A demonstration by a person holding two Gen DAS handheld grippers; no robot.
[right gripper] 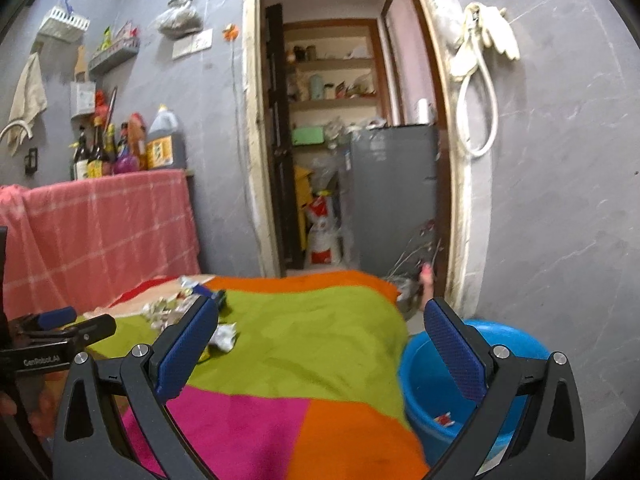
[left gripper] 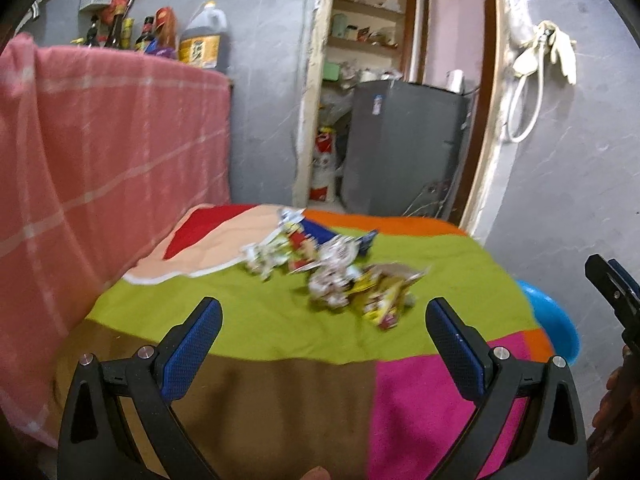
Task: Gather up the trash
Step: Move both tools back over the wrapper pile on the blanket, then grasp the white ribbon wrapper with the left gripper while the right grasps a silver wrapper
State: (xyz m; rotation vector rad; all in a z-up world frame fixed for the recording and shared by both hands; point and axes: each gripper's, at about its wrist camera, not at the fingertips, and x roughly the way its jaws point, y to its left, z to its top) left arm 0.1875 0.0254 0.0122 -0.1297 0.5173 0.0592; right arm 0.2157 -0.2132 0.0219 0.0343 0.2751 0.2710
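Note:
A pile of crumpled wrappers (left gripper: 336, 272) lies on the green patch of a multicoloured blanket (left gripper: 248, 320). It also shows in the right wrist view (right gripper: 188, 312), left of centre. My left gripper (left gripper: 324, 320) is open and empty, short of the pile. My right gripper (right gripper: 320, 328) is open and empty, above the blanket's right edge. A blue plastic tub (right gripper: 424, 376) stands on the floor at the right of the blanket, with a small wrapper (right gripper: 445, 419) inside. The tub's rim shows in the left wrist view (left gripper: 556, 320).
A pink checked cloth (left gripper: 100, 152) hangs at the left, with bottles (left gripper: 200, 36) on top. A doorway behind the blanket opens onto a grey fridge (left gripper: 400, 144) and shelves. A white hose and gloves (right gripper: 480, 80) hang on the grey wall.

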